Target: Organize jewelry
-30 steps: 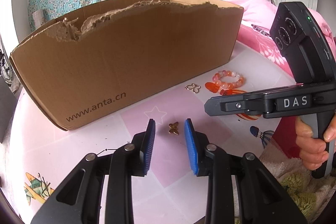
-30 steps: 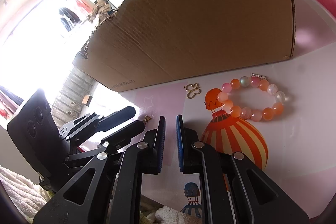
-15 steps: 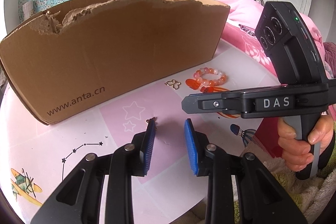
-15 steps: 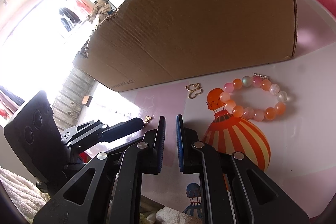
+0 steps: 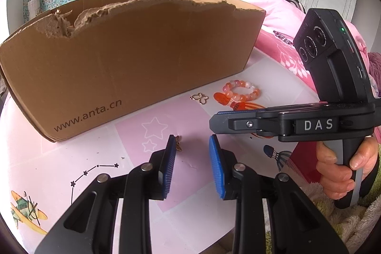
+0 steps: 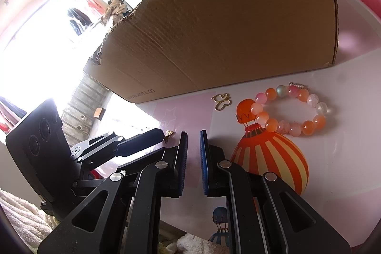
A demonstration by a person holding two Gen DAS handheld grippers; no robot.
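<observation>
A small gold butterfly charm [image 5: 178, 145] lies on the pink table, touching the outer side of my left finger tip; it also shows in the right wrist view [image 6: 168, 134]. My left gripper [image 5: 191, 145] is open and empty, low over the table. A gold outline butterfly charm [image 5: 200, 98] [image 6: 222, 101] and an orange and pink bead bracelet [image 5: 241, 92] [image 6: 291, 111] lie near the cardboard box [image 5: 133, 56] [image 6: 226, 35]. My right gripper [image 6: 193, 135] hovers with its jaws a narrow gap apart, empty; it shows from the side in the left wrist view [image 5: 215, 122].
The table [image 5: 47, 158] has cartoon prints of stars, a plane and a hot-air balloon [image 6: 269, 158]. A person in pink lies behind the box [image 5: 281, 4]. A fluffy rug [image 5: 352, 225] shows past the table's right edge.
My left gripper has shifted right, so the small gold charm went from between the fingers to beside the left fingertip. The right gripper has barely moved.
</observation>
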